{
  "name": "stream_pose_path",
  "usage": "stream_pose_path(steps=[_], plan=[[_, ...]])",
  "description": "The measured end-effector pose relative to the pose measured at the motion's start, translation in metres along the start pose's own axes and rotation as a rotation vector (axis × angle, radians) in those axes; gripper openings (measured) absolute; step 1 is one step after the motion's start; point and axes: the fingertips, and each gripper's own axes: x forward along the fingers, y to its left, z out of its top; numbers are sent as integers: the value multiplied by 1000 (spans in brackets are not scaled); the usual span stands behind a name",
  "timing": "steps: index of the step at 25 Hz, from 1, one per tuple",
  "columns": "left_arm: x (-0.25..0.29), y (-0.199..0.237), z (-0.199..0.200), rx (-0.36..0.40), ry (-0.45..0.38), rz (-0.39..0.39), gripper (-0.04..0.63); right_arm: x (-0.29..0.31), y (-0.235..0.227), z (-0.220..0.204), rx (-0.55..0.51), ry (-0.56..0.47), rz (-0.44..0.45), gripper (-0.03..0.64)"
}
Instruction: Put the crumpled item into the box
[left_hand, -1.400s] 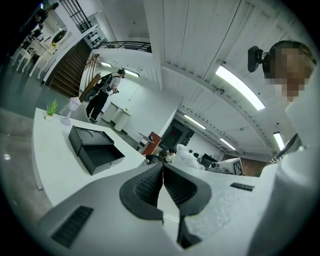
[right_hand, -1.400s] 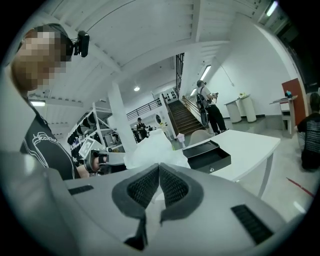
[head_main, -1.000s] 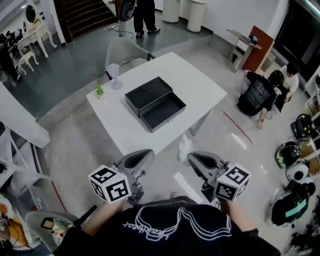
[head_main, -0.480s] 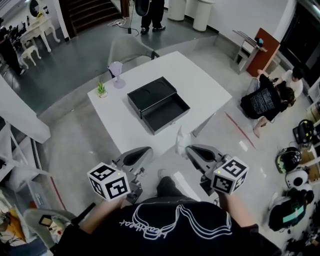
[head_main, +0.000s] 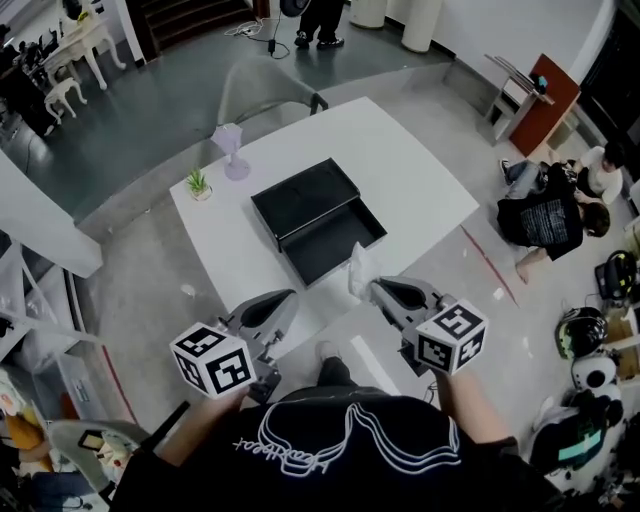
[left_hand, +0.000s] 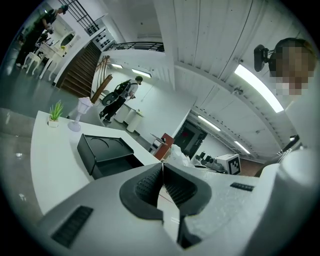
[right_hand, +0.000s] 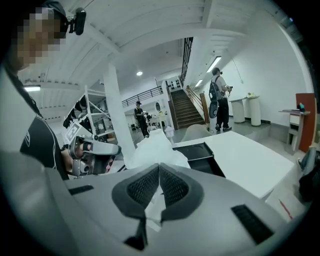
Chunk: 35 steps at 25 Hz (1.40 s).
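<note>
Right gripper (head_main: 372, 290) pinched shut on crumpled white wad (head_main: 358, 268) — its lower part hidden behind the jaws; wad hangs near table (head_main: 420, 180) edge, just beside open black box (head_main: 318, 222) — not inside; left gripper (head_main: 290, 298) closed, empty.

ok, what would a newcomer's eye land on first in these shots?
The open black box in the middle of the white table stands out most. Next comes the crumpled item, white, pinched in the right claw at the table's near edge. The left claw is beside it, shut and empty.
</note>
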Motion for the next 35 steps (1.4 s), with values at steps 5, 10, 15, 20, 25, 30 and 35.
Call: stream_pose_path(steps=[5, 10, 15, 20, 25, 30, 35], plan=[[23, 21, 13, -27, -10, 32, 8, 31, -34, 2, -54, 70, 7, 6], [33, 48, 23, -64, -24, 75, 8, 69, -57, -4, -143, 150, 14, 6], [35, 67, 31, -84, -43, 109, 8, 105, -69, -21, -271, 271, 41, 6], [32, 84, 38, -93, -65, 148, 8, 139, -83, -46, -404, 403, 65, 8], [23, 97, 42, -104, -86, 186, 8, 160, -94, -62, -576, 527, 67, 8], [14, 105, 47, -114, -107, 216, 8, 175, -101, -77, -699, 647, 97, 11], [8, 111, 49, -119, -117, 234, 8, 184, -106, -87, -733, 723, 119, 18]])
